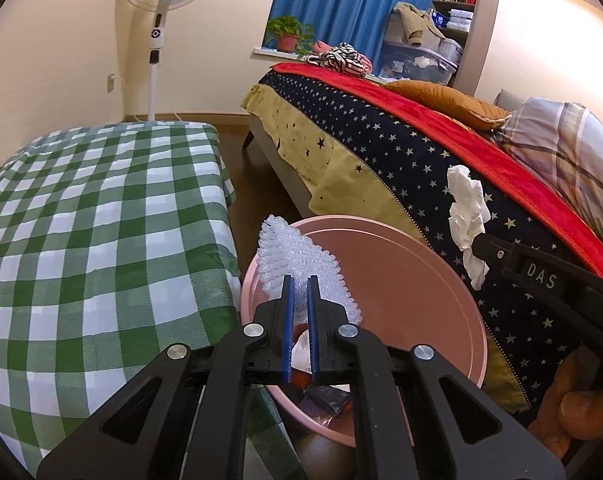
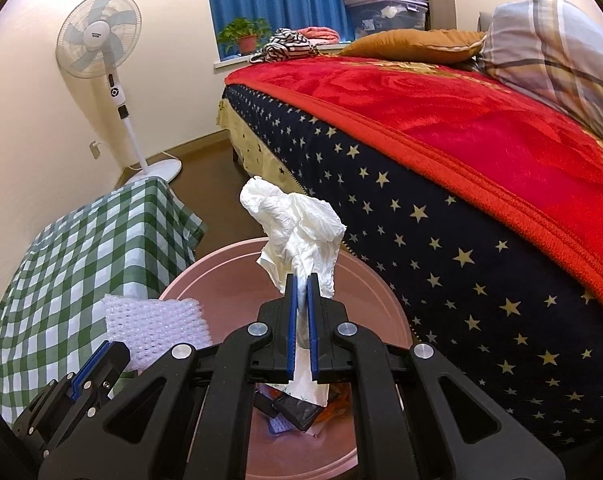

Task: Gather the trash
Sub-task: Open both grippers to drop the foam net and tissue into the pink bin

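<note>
My left gripper [image 1: 300,280] is shut on a piece of clear bubble wrap [image 1: 293,260], held over the near rim of a pink bin [image 1: 421,300]. My right gripper [image 2: 301,280] is shut on a crumpled white tissue [image 2: 297,220], above the same pink bin [image 2: 221,280]. Wrappers and paper lie at the bin's bottom [image 2: 297,408]. From the left wrist camera, the right gripper [image 1: 481,246] and its tissue [image 1: 467,216] show at the right. From the right wrist camera, the left gripper [image 2: 101,354] and the bubble wrap [image 2: 157,328] show at the lower left.
A table with a green checked cloth [image 1: 101,220] stands left of the bin. A bed with a starred cover and red blanket [image 2: 481,152] runs along the right. A standing fan [image 1: 157,20] is by the far wall. A person's thumb [image 1: 585,408] shows at the lower right.
</note>
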`<state>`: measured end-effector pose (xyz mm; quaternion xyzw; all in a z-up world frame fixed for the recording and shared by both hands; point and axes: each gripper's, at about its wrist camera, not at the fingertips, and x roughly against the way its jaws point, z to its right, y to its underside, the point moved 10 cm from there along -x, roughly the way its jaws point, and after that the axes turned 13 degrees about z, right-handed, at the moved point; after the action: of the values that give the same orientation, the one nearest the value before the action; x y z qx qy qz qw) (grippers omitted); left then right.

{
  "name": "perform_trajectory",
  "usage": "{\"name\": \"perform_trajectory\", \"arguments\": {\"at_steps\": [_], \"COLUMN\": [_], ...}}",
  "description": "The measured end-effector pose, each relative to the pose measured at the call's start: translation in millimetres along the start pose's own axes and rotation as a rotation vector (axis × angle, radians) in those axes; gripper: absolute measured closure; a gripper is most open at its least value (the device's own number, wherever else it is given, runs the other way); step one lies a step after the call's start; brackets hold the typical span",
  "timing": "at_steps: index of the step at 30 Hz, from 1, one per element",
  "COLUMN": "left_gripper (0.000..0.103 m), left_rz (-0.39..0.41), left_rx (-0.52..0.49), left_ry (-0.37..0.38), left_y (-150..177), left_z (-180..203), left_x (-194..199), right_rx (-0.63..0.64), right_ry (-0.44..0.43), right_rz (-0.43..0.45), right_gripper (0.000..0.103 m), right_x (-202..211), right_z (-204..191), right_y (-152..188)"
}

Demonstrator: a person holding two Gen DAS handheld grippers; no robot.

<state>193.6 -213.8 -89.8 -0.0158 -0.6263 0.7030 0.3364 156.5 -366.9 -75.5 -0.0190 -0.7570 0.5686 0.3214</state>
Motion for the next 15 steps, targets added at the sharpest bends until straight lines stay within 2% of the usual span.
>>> {"name": "perform_trajectory", "arguments": {"at_steps": [10, 11, 12, 13, 14, 15], "left_gripper": [0.096, 0.088, 0.081, 0.066, 0.058, 0.057], "left_rz": [-0.031, -0.042, -0.053, -0.057, -0.058, -0.057], "left_rx": [-0.015, -0.014, -0.018, -0.024, -0.028, -0.030], "left_ry": [0.056, 0.074, 0.085, 0.089, 0.093, 0.095], "left_y": [0, 1, 2, 3, 2, 1], "left_z": [7, 8, 10, 10, 10, 9], "left_x": [-7, -7, -6, -5, -2, 1], "right_rx": [-0.039, -0.039, -0.040, -0.044, -0.050, -0.053], "right_ry": [0.003, 0.006, 0.015, 0.021, 0.026, 0.027], "right_rz": [0.001, 0.002, 0.006, 0.012, 0.024, 0.029], "right_gripper": [0.094, 0.089, 0.076, 0.066, 0.051, 0.046], "right_x": [4, 6, 9, 11, 15, 18], "right_z": [9, 10, 11, 13, 14, 14], "right_y": [-2, -3, -4, -5, -8, -9]}}
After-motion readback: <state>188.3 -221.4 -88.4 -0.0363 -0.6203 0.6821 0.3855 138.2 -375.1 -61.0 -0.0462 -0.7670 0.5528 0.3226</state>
